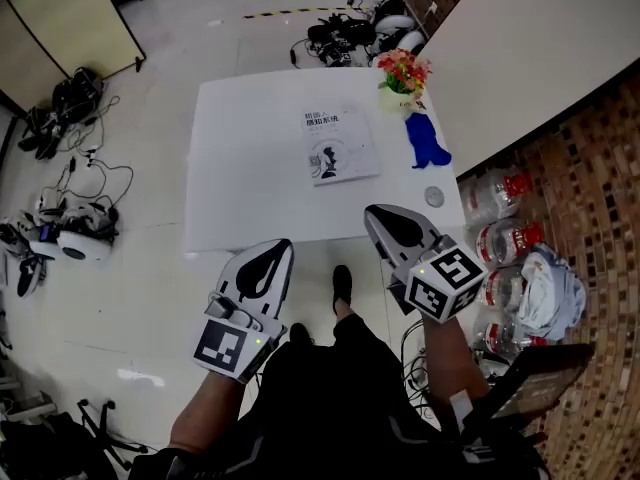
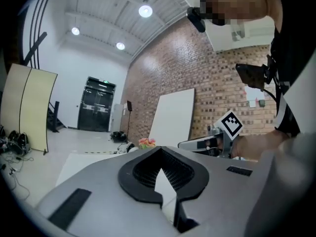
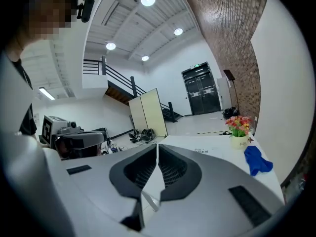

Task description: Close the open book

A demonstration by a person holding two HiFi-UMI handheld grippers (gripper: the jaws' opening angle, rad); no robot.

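The book lies closed, its pale cover up, on the right half of the white table. Both grippers hover off the table's near edge, close to my body and well short of the book. My left gripper is shut with nothing in it; in its own view the tips meet and the table lies beyond them. My right gripper is shut and empty too, its jaws together, with the book faint on the tabletop ahead.
A flower pot stands at the table's far right corner, a blue cloth beside the book and a small round disc near the right edge. Water bottles sit on the floor at right, cables and gear at left.
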